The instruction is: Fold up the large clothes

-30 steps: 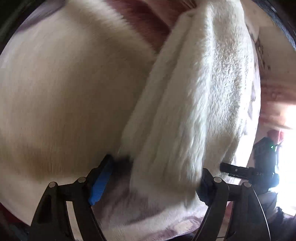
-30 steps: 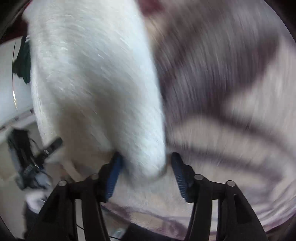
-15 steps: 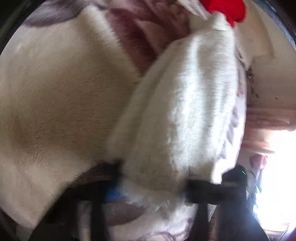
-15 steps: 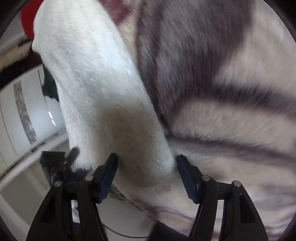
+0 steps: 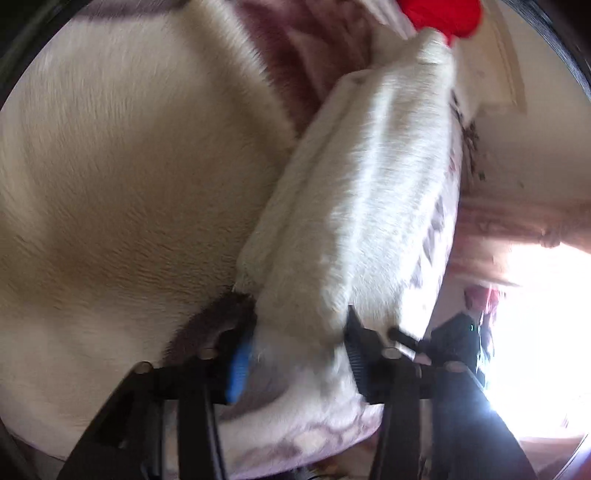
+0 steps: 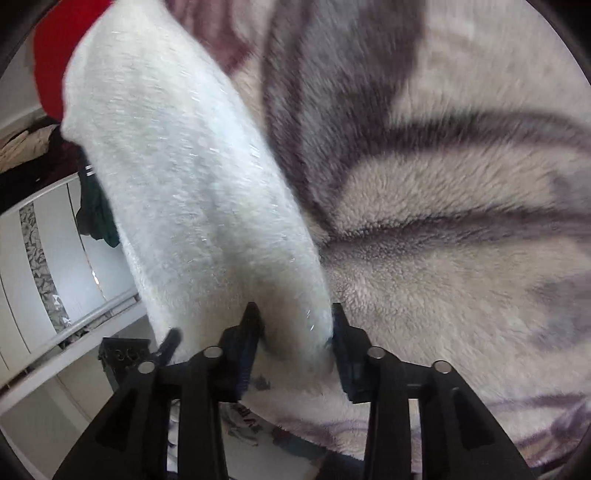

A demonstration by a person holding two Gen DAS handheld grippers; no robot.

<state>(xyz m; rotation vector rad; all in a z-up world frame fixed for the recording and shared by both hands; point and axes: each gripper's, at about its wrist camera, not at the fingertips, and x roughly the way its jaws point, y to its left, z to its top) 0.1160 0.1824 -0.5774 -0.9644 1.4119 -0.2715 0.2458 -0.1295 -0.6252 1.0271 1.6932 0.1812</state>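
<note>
A white fluffy garment [image 5: 362,192] hangs folded between both grippers above a plush cream and purple patterned blanket [image 5: 110,184]. My left gripper [image 5: 295,358] has one end of the garment bunched between its pads; its jaws are opening and the cloth still fills the gap. In the right wrist view the same garment [image 6: 184,177] runs up and left from my right gripper [image 6: 295,332], which is shut on its other end. The blanket [image 6: 443,221] lies to the right of it. Each gripper shows in the other's view, right [image 5: 454,339] and left [image 6: 125,354].
A red cloth [image 5: 443,14] lies at the blanket's far end, also visible as a red cloth [image 6: 59,55] behind the garment. White wardrobe doors [image 6: 37,258] with dark clothes [image 6: 96,214] hanging stand to the left. A bright window [image 5: 535,332] and curtain [image 5: 517,221] are on the right.
Both grippers have lifted and tilted with the white garment, bringing the red cloth into view at the top. The left jaws stand narrower on the garment than a second ago.
</note>
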